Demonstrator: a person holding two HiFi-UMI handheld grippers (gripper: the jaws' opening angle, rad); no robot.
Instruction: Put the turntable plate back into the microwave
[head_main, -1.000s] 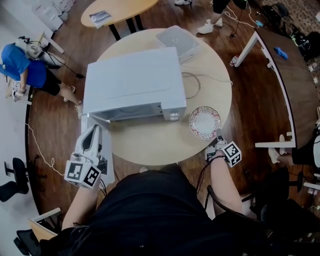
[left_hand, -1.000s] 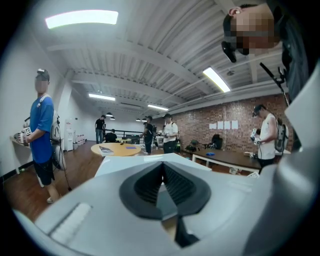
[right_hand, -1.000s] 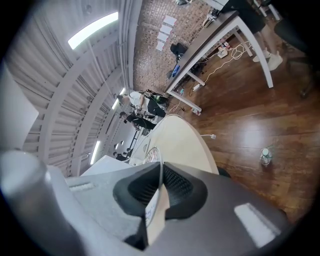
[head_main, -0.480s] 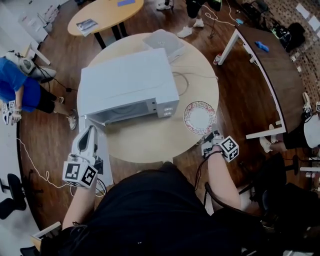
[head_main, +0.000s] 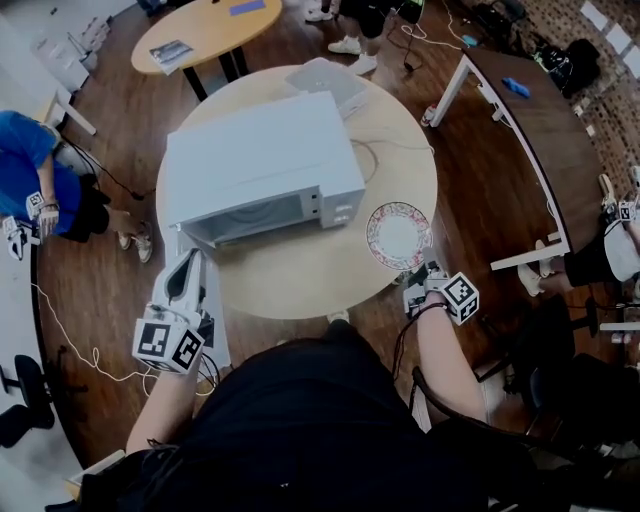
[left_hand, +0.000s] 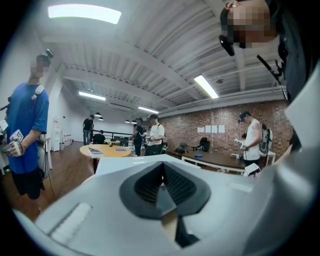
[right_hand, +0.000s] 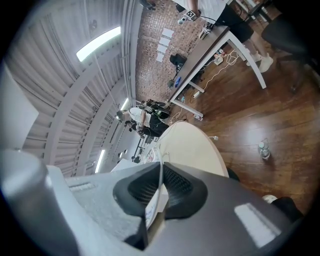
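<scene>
A white microwave (head_main: 260, 160) stands on the round table (head_main: 300, 285), its door (head_main: 212, 312) swung open toward my left side. The turntable plate (head_main: 397, 235), white with a flowered rim, is to the microwave's right, near the table's edge. My right gripper (head_main: 422, 276) is shut on the plate's near rim. In the right gripper view the plate (right_hand: 150, 210) shows edge-on between the closed pads of the right gripper (right_hand: 160, 167). My left gripper (head_main: 188, 262) hovers by the open door; its pads meet in the left gripper view (left_hand: 163, 167), and whether it touches the door is unclear.
A flat silver box (head_main: 325, 80) and a loose cable (head_main: 378, 160) lie on the table behind the microwave. An oval table (head_main: 200, 30) stands farther back and a long desk (head_main: 540, 130) at the right. A person in blue (head_main: 35, 180) stands to the left.
The right gripper and the plate have moved together, slightly upward. The head view has shifted. The left gripper stays by the door.
</scene>
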